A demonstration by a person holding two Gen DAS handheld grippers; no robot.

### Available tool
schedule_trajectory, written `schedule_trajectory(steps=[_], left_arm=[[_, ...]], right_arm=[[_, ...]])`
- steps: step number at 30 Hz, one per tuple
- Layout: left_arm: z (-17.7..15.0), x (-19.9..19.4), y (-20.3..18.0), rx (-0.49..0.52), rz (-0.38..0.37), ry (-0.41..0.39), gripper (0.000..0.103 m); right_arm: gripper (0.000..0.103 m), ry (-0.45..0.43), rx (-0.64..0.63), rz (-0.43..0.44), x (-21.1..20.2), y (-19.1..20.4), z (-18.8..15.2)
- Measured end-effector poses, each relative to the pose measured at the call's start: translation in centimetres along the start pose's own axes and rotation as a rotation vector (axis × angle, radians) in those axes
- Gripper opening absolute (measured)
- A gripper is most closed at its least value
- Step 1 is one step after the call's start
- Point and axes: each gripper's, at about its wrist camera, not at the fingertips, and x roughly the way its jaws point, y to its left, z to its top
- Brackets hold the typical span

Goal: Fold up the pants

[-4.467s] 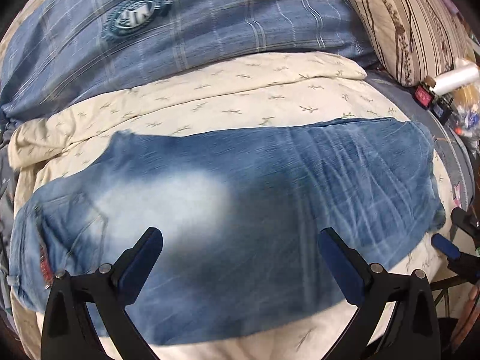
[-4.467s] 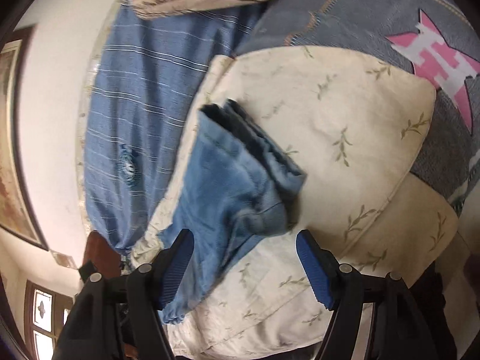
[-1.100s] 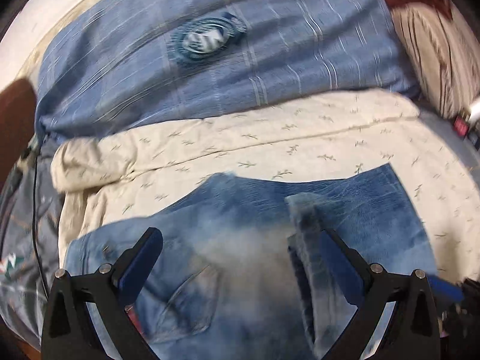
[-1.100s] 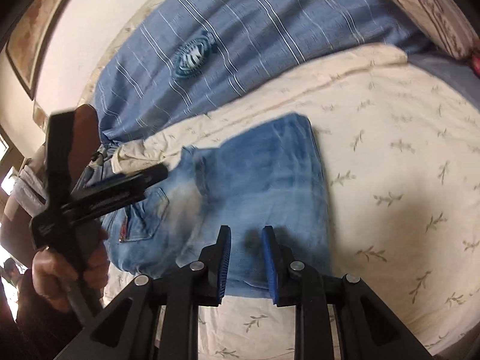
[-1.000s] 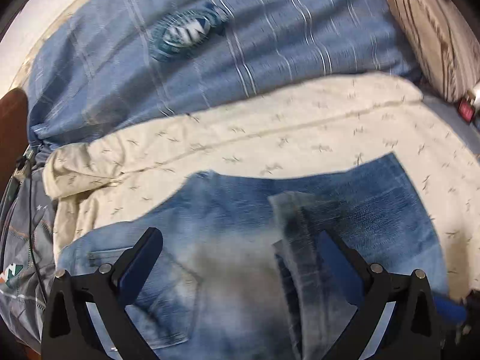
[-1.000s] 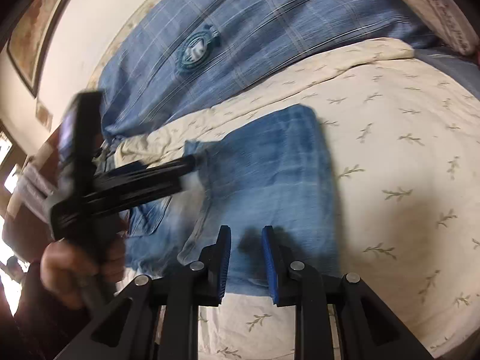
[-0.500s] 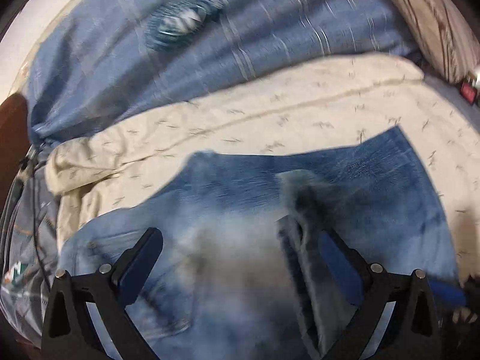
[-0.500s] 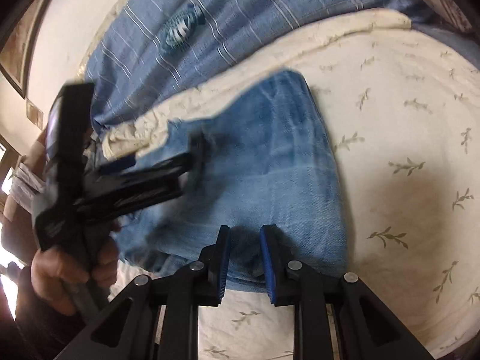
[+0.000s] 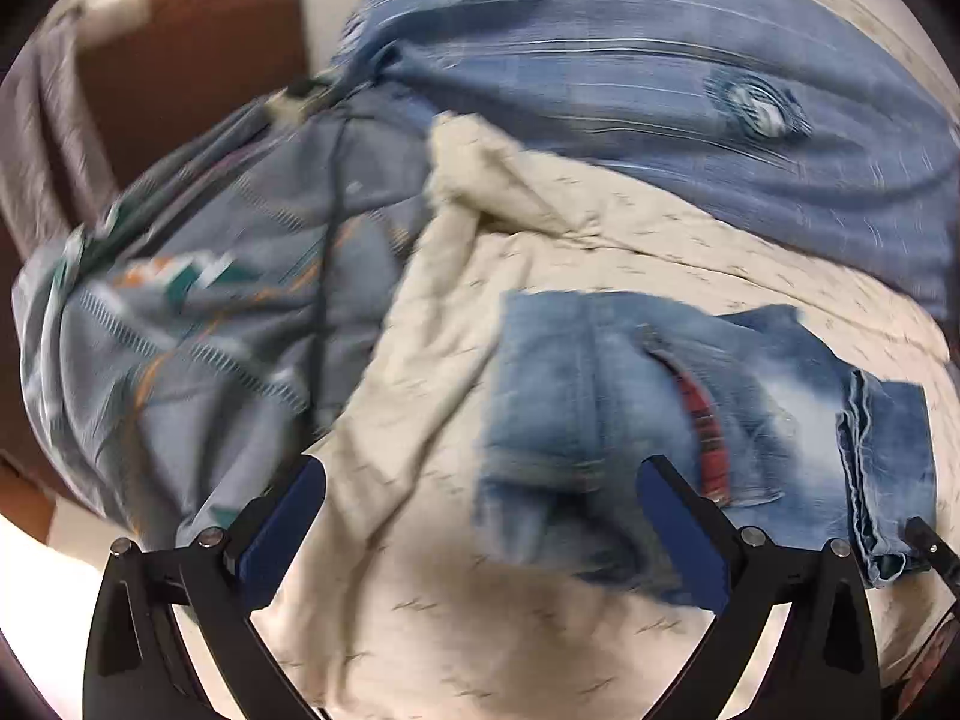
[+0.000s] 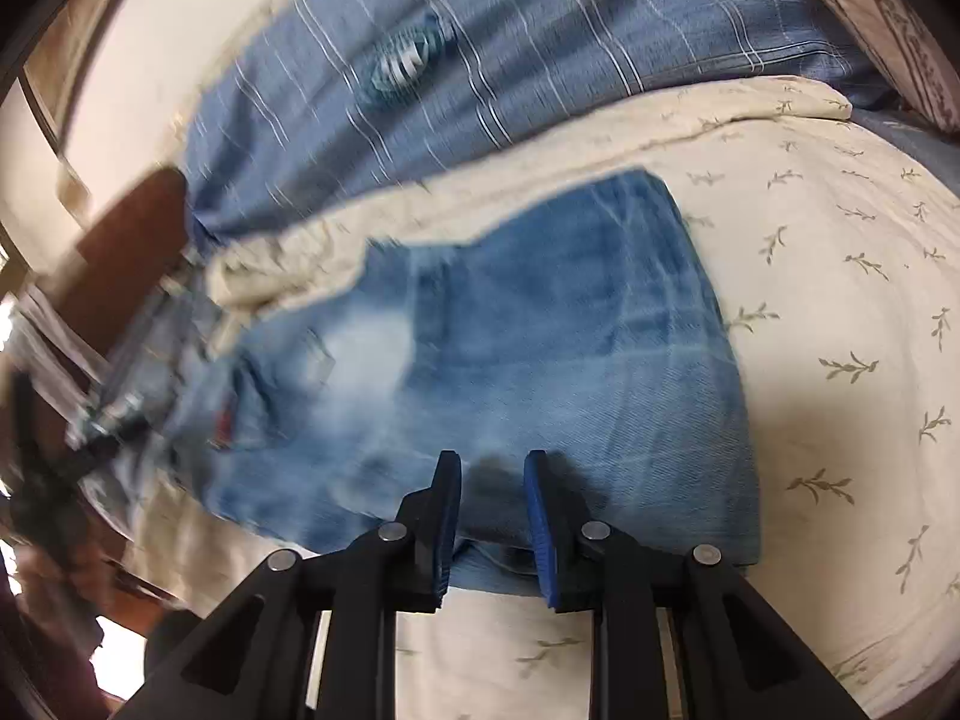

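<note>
Faded blue jeans (image 10: 540, 348) lie on a cream leaf-print quilt (image 10: 840, 312), with the leg end folded back over the upper part. In the left wrist view the waist end of the jeans (image 9: 630, 420) with a red tag lies to the right. My left gripper (image 9: 480, 522) is open and empty, above the quilt beside the waistband. My right gripper (image 10: 492, 510) is nearly shut, its pads a narrow gap apart at the near edge of the folded jeans; whether it pinches cloth is unclear.
A blue striped cover (image 10: 510, 60) lies behind the quilt. A grey patterned blanket (image 9: 210, 300) is bunched at the left. A brown headboard (image 9: 198, 60) stands beyond it. A striped pillow (image 10: 888, 6) is at the far right.
My left gripper swung left, from over the fold to the waist end; the view is blurred. My right gripper stayed at the near edge of the jeans.
</note>
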Motion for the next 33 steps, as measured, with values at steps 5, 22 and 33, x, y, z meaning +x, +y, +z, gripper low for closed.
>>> schedule_trajectory(steps=[5,22,33], left_arm=[[-1.3,1.5,1.3,-0.059,-0.044,0.048,0.103],[-2.5,8.1,1.4,-0.235,-0.110,0.291,0.103],[-1.1,7.4,-2.0,-0.152,-0.203,0.230,0.038]], right_arm=[[0.024,-0.102,-0.060,0.030,-1.9,2.0,-0.4],[0.024,0.061,-0.011,0.005,3.2,2.4,-0.5],[0.024,0.076,0.012,0.031,3.1,2.0,-0.3]])
